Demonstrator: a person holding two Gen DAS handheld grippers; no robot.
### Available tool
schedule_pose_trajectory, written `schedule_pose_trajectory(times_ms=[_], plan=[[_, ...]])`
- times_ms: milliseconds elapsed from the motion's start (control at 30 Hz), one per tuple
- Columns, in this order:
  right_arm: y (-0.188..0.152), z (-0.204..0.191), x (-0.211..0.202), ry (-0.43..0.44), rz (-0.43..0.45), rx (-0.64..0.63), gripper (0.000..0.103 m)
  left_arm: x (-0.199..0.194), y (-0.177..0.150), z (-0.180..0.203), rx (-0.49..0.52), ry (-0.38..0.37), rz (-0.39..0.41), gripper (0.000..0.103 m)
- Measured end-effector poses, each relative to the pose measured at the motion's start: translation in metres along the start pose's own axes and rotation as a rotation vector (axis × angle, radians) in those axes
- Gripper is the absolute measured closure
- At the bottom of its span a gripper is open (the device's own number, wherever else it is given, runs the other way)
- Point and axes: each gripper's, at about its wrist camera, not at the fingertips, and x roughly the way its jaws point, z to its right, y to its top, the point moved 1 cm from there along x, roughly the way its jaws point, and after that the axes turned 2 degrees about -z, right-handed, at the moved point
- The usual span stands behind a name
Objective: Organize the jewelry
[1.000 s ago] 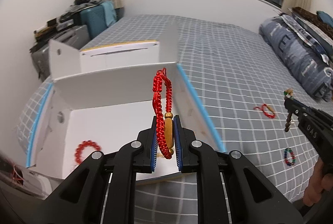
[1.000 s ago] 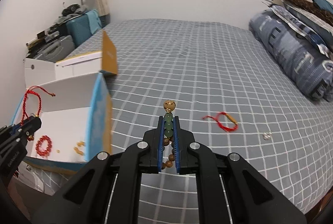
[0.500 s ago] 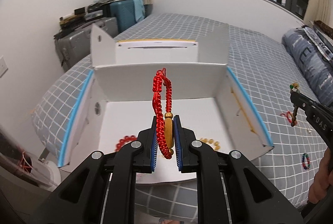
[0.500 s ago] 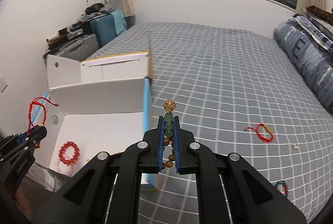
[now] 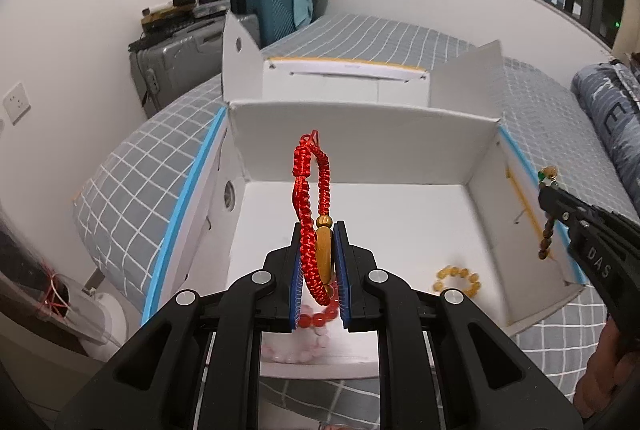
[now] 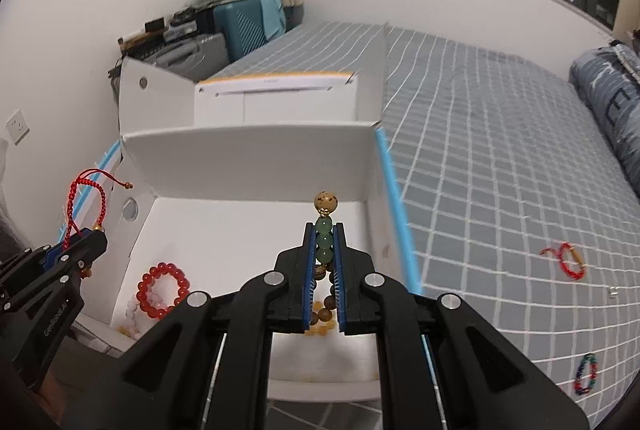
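**Two bracelets poised over the open box**

The left gripper (image 5: 320,262) is pinching a red braided cord bracelet with a gold oblong bead (image 5: 314,198), its jaws narrowed on the bead and cord while the loop is standing up above the fingertips. The right gripper (image 6: 324,262) is clamping a wooden-bead bracelet with green beads and a speckled tan top bead (image 6: 325,230), the lower brown beads dangling between and below the jaws. Both are hovering above the floor of the open white cardboard box with blue-edged flaps (image 5: 360,146), which is sitting on the grey checked bedsheet (image 6: 480,170).

Already lying inside are a glossy red bead bracelet (image 6: 162,288), partly over a pale pink bead bracelet (image 6: 130,308), and an amber-yellow bead bracelet (image 5: 456,280). A second red cord bracelet (image 6: 566,260), a multicoloured bead bracelet (image 6: 586,378) and a small pale item I cannot identify are waiting on the sheet, so the task looks roughly half done.

The step in hand appears to be the release into the box. Doing it well likely means lowering each gripper close to the box floor before opening, aiming for bare white patches so pieces are not tangling. The braided cord could snag on the blue pads (image 5: 296,270), so opening wide and lifting straight up would be prudent. Keeping clear of the upright side flaps matters, since a knock could shift the light box.
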Motion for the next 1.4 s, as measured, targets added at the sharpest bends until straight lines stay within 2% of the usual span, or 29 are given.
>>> schedule_pose_trajectory(times_ms=[267, 500, 700, 1000, 1033, 1067, 1100, 1200, 1300, 1400], plan=[[-0.004, -0.017, 0.042, 0.015, -0.094, 0.005, 0.095, 0.03, -0.002, -0.017, -0.016, 0.01, -0.047, 0.089], [-0.01, -0.026, 0.062, -0.002, -0.153, -0.001, 0.095, 0.046, -0.003, -0.022, -0.026, 0.006, -0.086, 0.089], [-0.012, -0.025, 0.063, -0.006, -0.158, -0.004, 0.095, 0.054, -0.005, -0.019, -0.022, 0.006, -0.106, 0.089], [-0.011, -0.024, 0.058, 0.006, -0.144, -0.002, 0.093, 0.05, -0.004, -0.016, -0.016, 0.024, -0.086, 0.087], [-0.011, -0.023, 0.056, 0.01, -0.138, 0.0, 0.093, 0.048, -0.005, -0.016, -0.02, 0.019, -0.082, 0.085], [-0.01, -0.023, 0.054, 0.018, -0.132, 0.002, 0.085, 0.046, -0.004, -0.016, -0.024, 0.019, -0.079, 0.082], [-0.009, -0.021, 0.05, 0.02, -0.119, 0.005, 0.076, 0.045, -0.005, -0.016, -0.026, 0.021, -0.075, 0.073], [-0.006, -0.019, 0.04, 0.025, -0.087, 0.008, 0.059, 0.034, -0.004, -0.016, -0.026, 0.037, -0.04, 0.057], [-0.003, -0.014, 0.028, 0.031, -0.053, 0.014, 0.05, 0.024, -0.002, -0.013, -0.024, 0.035, -0.015, 0.047], [0.0, -0.008, 0.014, 0.025, -0.016, 0.014, 0.039, 0.012, -0.001, -0.01, -0.023, 0.035, 0.017, 0.031]])
